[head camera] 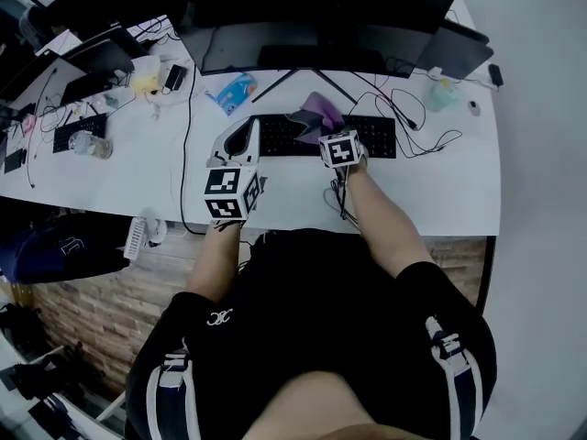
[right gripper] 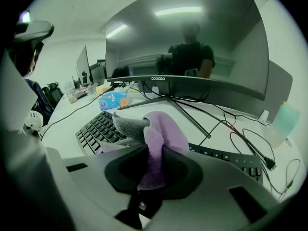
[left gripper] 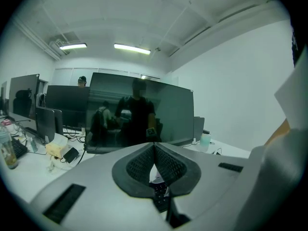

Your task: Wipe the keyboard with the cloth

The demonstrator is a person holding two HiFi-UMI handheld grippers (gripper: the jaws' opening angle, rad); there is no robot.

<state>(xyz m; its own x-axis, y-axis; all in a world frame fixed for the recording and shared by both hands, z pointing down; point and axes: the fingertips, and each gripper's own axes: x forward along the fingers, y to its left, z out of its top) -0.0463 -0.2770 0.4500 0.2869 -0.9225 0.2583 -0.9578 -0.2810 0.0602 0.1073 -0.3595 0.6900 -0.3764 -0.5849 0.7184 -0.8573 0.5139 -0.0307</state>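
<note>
Inspection, largest item first.

1. The long white tabletop (head camera: pixel 440 191) carries everything and has loose black cables (head camera: pixel 417 117) at the right.
2. A wide dark monitor (right gripper: pixel 192 47) on a thin-legged stand sits at the back and is not involved.
3. The flat black keyboard (right gripper: pixel 94 129) lies in front of the monitor stand, parallel to the tabletop edge. I judge it light enough to slide under a firm stroke.
4. The purple and grey cloth (right gripper: pixel 161 129), a soft fleecy rag, is bunched over the middle of the keyboard. From the head view I cannot confirm whether it rests on the keys or hangs just above them.
5. The right gripper (right gripper: pixel 153 160) has its fingers (right gripper: pixel 182 165) clenched on a fold of the cloth.
6. The left gripper (left gripper: pixel 155 160) is near the keyboard's left end and tipped up toward the monitor. Its fingers (left gripper: pixel 138 165) are pressed together with nothing between them.

Handling assessment: the cloth is limp and light and will drag and fold rather than push. The present hold on a thick gathered fold looks sound. The trailing portion should do the wiping, and pressure should be kept modest.
</note>
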